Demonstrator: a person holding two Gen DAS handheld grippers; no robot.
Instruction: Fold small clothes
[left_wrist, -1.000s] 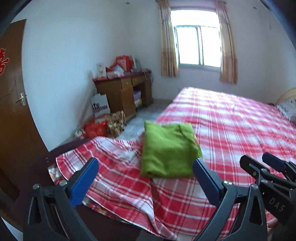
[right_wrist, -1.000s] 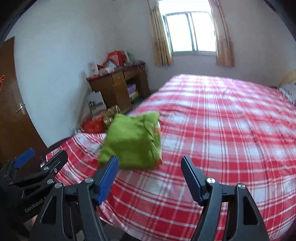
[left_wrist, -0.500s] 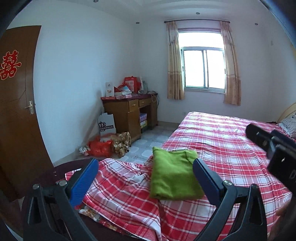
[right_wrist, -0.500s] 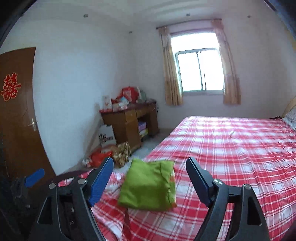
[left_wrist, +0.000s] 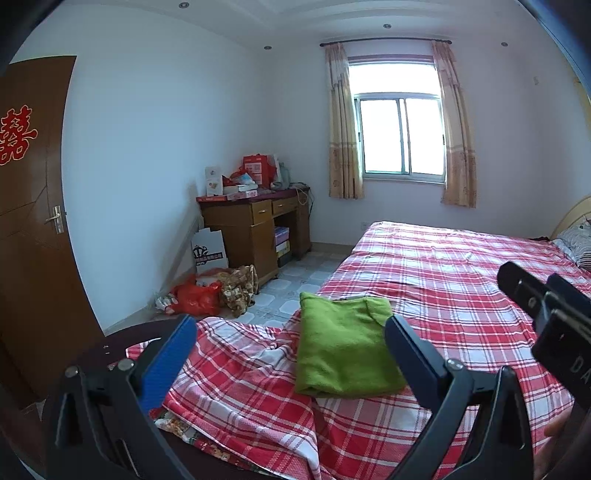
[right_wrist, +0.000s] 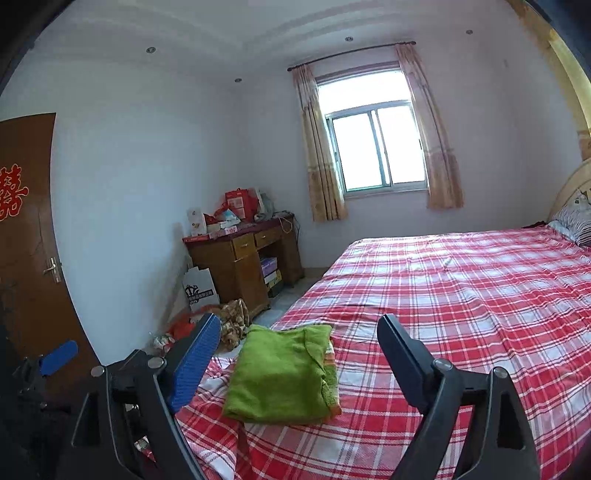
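Red-plaid bed (left_wrist: 461, 295) under folded green garment (left_wrist: 343, 354), desk (left_wrist: 255, 225) beyond.

Your left gripper (left_wrist: 291, 354) shows only its two finger arms; the bodies run off the bottom edge. The right blue pad (left_wrist: 410, 354) covers the near right corner of the folded green garment (left_wrist: 340, 350). Your right gripper (right_wrist: 295, 354) is likewise cut at the bottom edge, and its left finger hides part of the red bag (right_wrist: 181, 328) beyond it. The pillow (right_wrist: 576, 221), far right of the tool, is clipped by the lens rim. Items heaped on the desk (right_wrist: 236, 258) are too small to identify.
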